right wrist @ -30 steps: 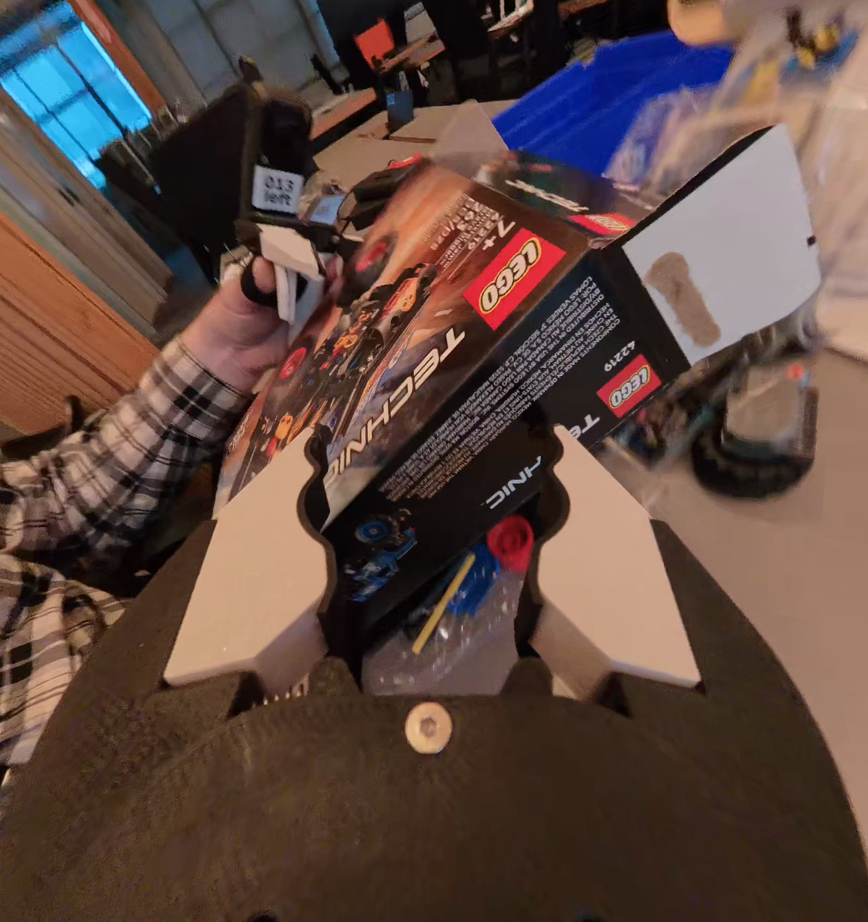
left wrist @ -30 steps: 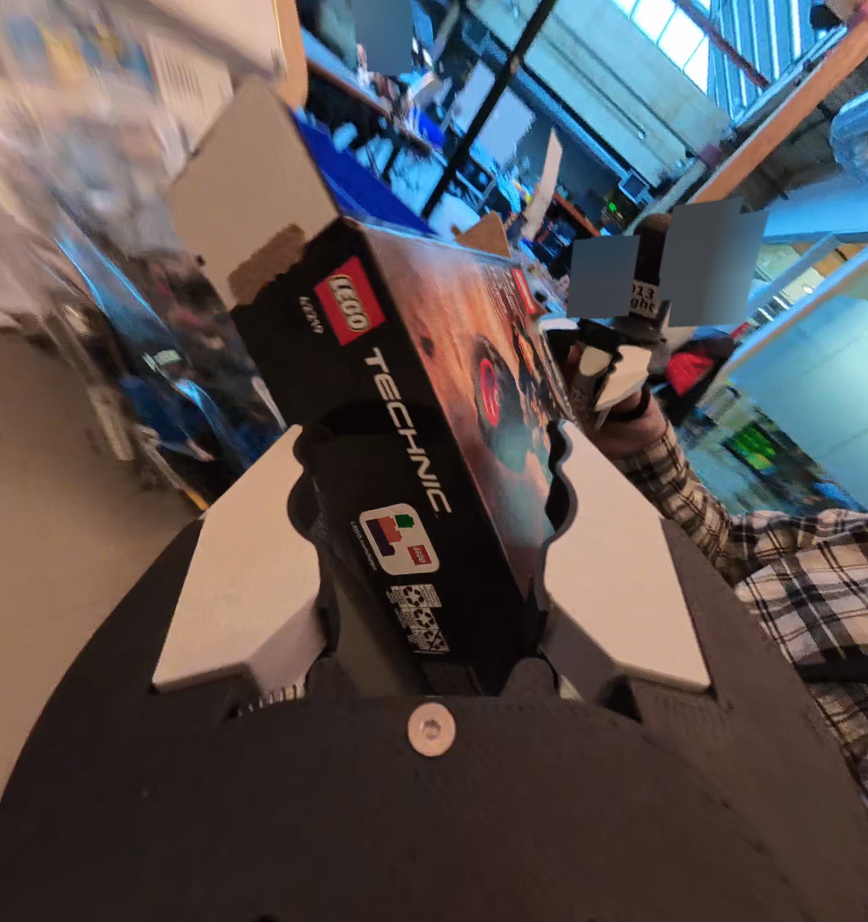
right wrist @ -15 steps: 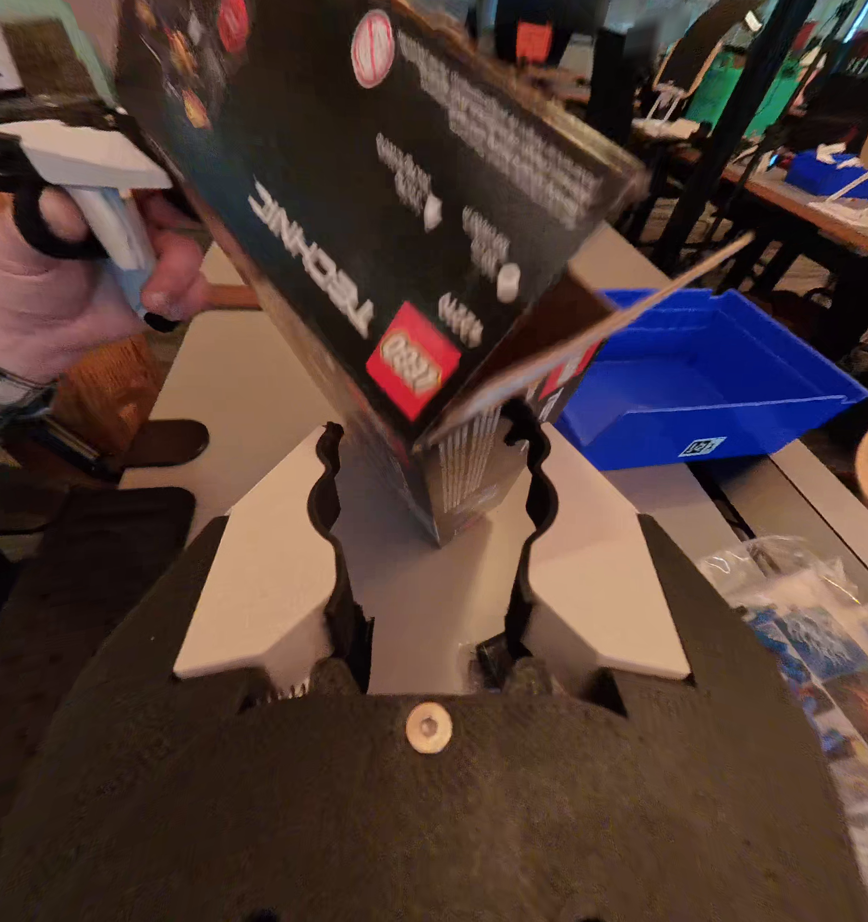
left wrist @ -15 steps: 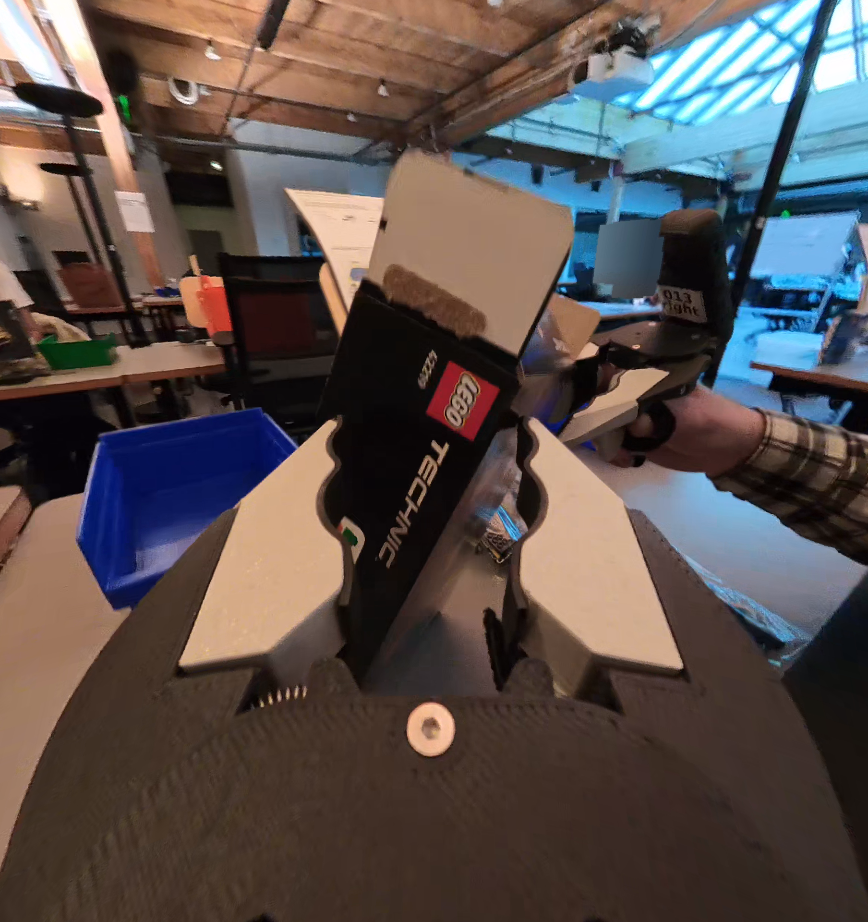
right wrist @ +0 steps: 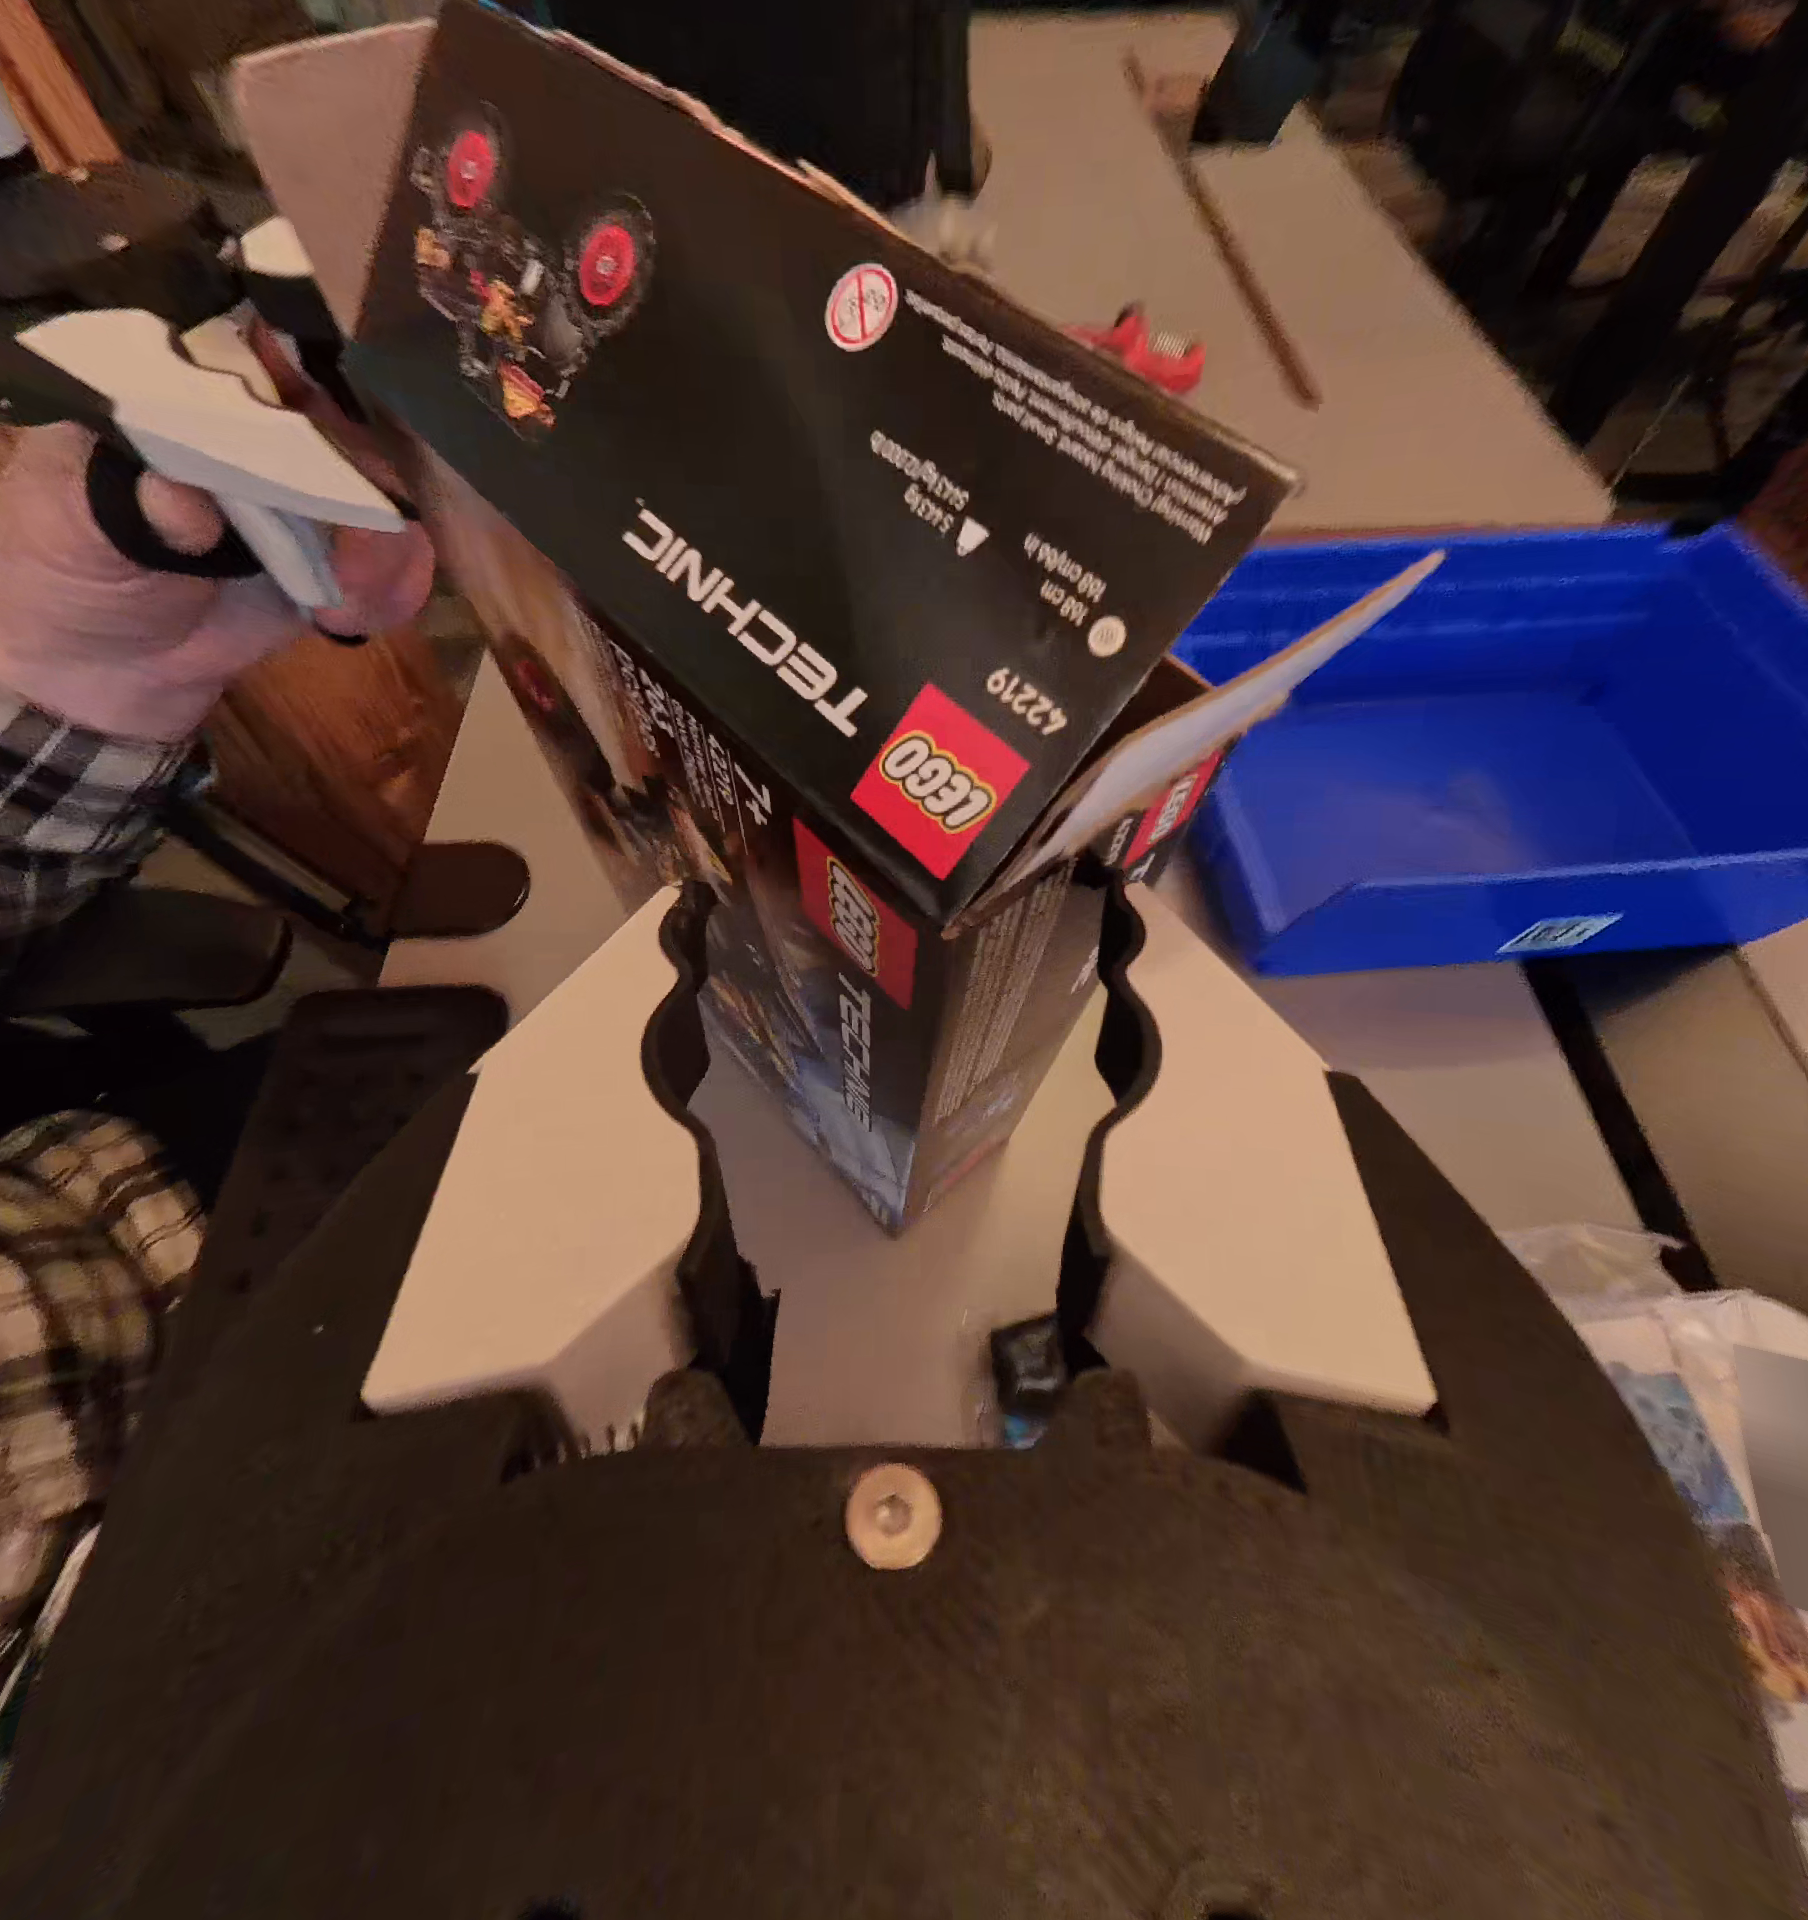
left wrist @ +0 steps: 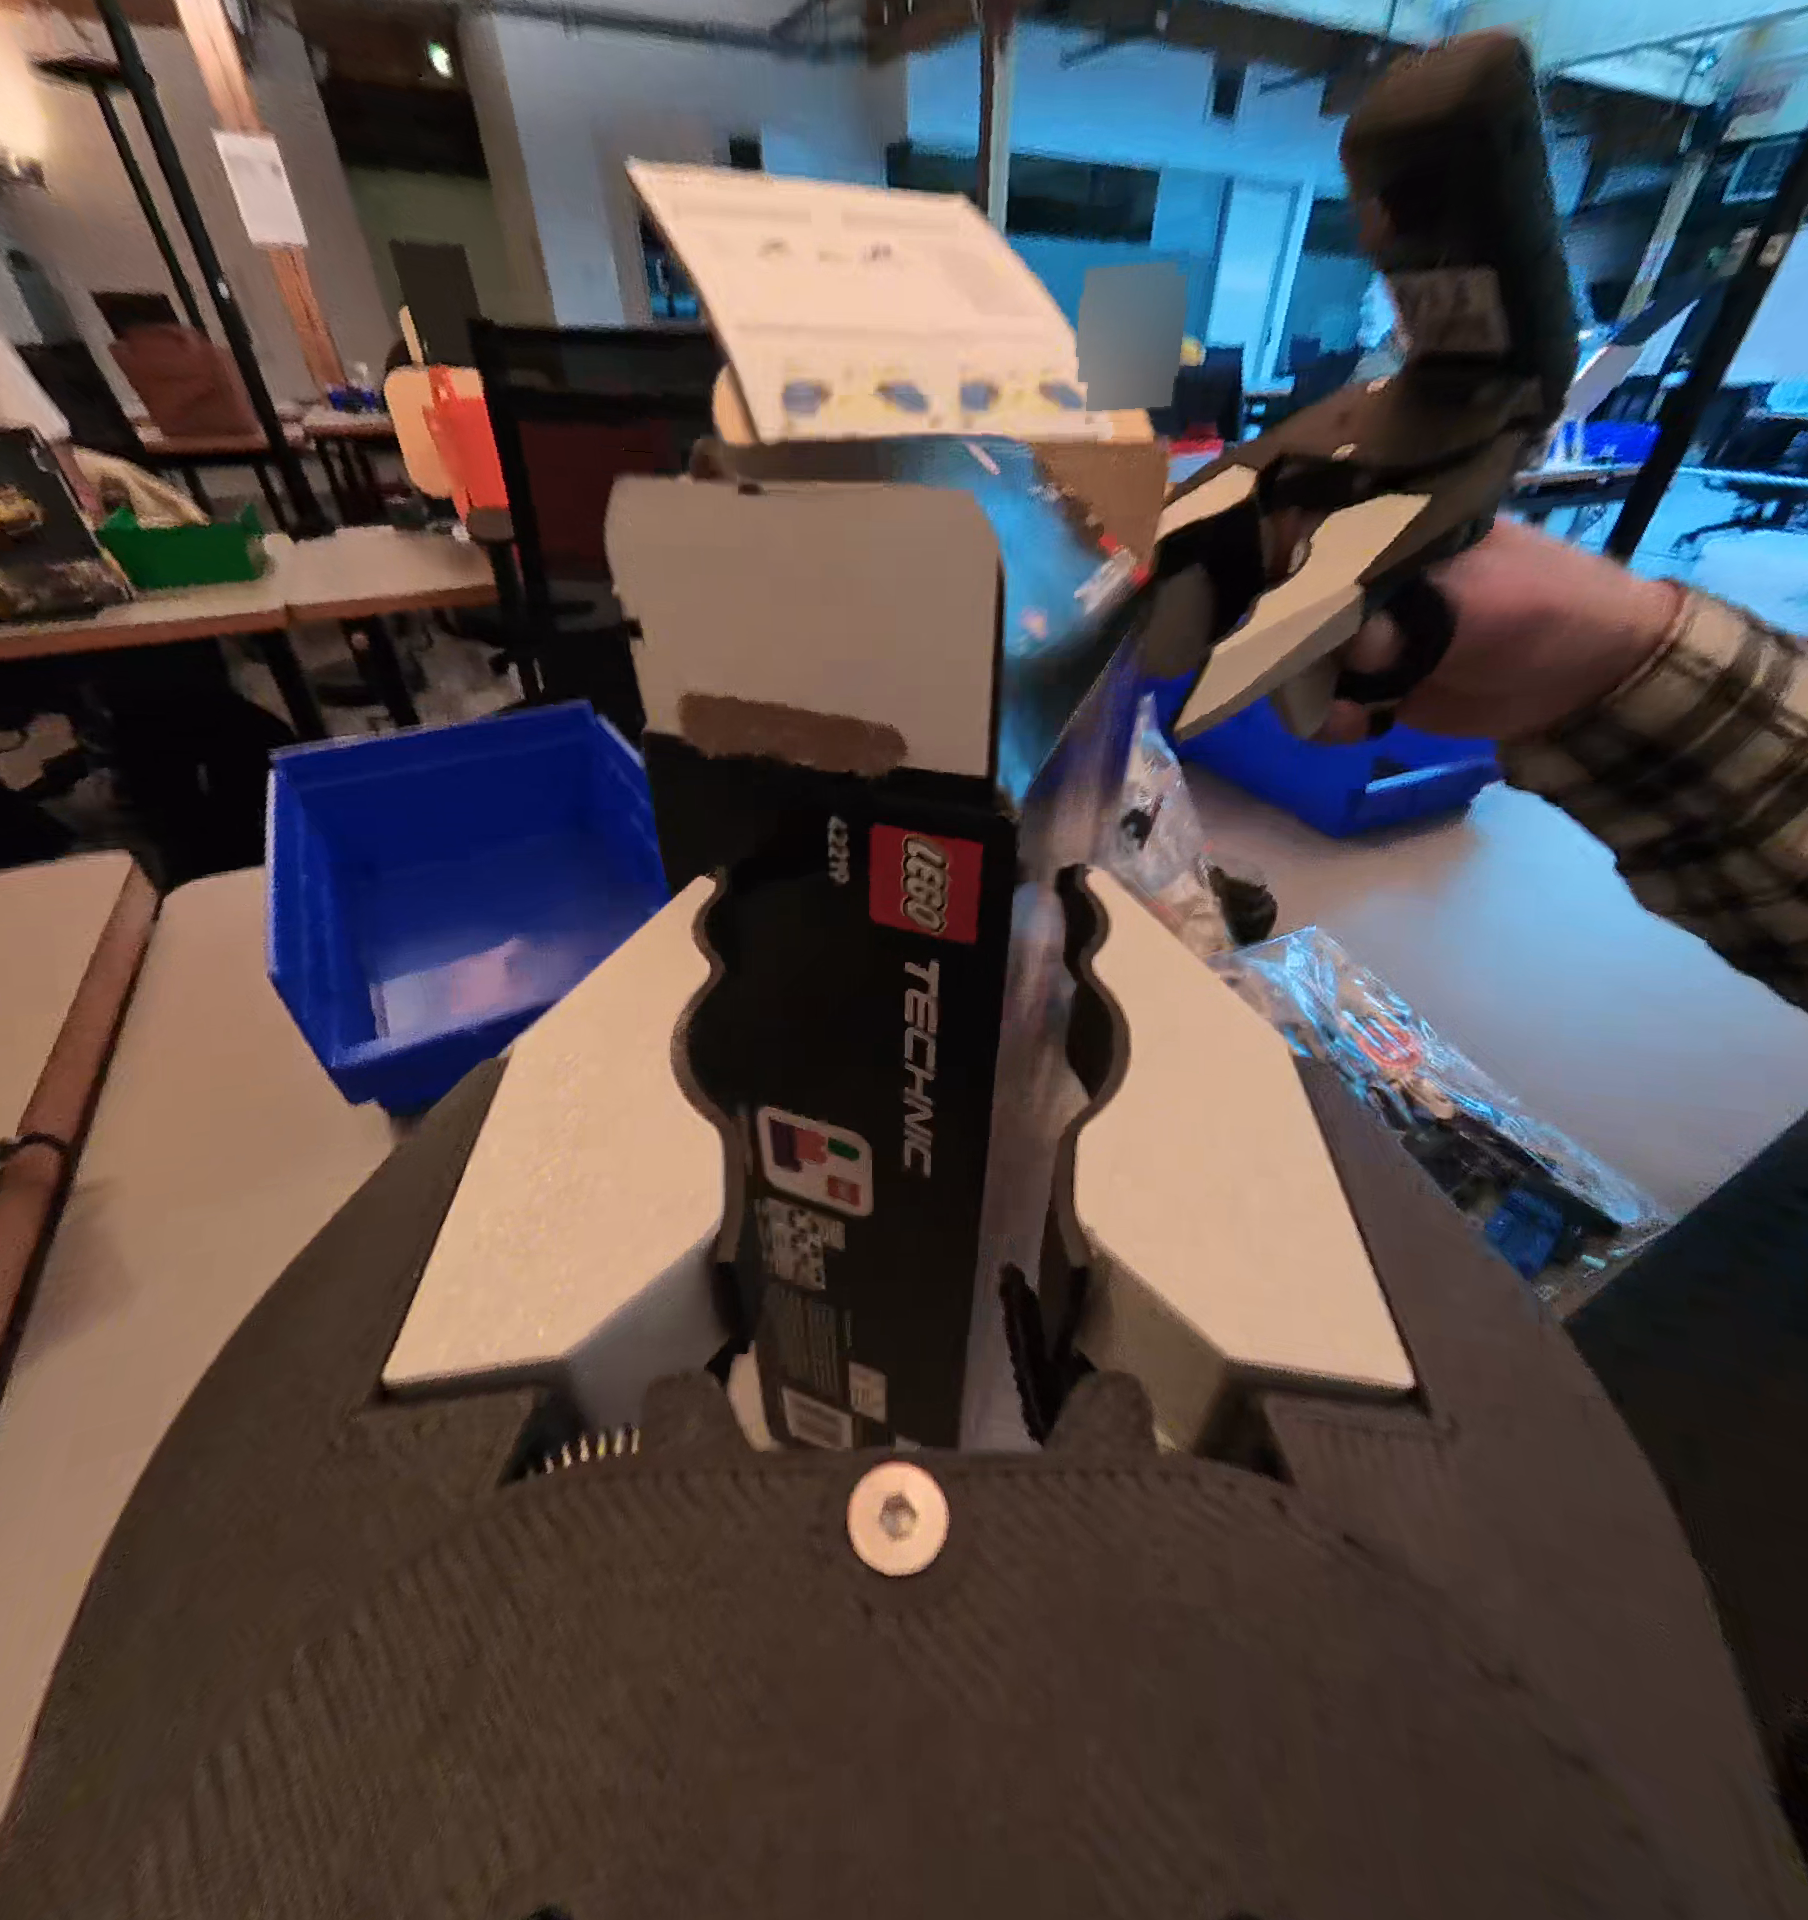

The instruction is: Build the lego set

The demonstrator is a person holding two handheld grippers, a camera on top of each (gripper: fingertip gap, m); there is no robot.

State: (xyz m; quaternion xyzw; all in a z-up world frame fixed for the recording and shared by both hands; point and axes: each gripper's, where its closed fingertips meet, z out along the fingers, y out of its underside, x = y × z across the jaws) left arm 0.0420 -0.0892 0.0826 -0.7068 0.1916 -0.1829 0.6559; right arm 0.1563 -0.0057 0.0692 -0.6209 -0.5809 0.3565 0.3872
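Observation:
The black Lego box (left wrist: 858, 1039) stands upright between the fingers of my left gripper (left wrist: 884, 894), which is shut on its narrow side. Its top flap (left wrist: 806, 613) is open. My right gripper (left wrist: 1243, 582), held by a hand in a plaid sleeve, is beside the box's upper right end with its fingers apart. In the right wrist view the box (right wrist: 775, 468) hangs tilted, its lower corner between the fingers of my right gripper (right wrist: 895, 914), which is open. My left gripper (right wrist: 225, 343) holds its far end. Clear bags of parts (left wrist: 1399, 1091) lie on the table.
A blue bin (left wrist: 443, 883) stands on the grey table (left wrist: 1502, 956) left of the box, and it also shows in the right wrist view (right wrist: 1554, 748). A second blue bin (left wrist: 1326, 769) is behind the right gripper. Bags and printed paper (right wrist: 1710, 1455) lie at the right.
The box has swung from tilted to upright in my left gripper. My right gripper, around the box's open end a second ago, has come off it. The bag seen inside then is gone.

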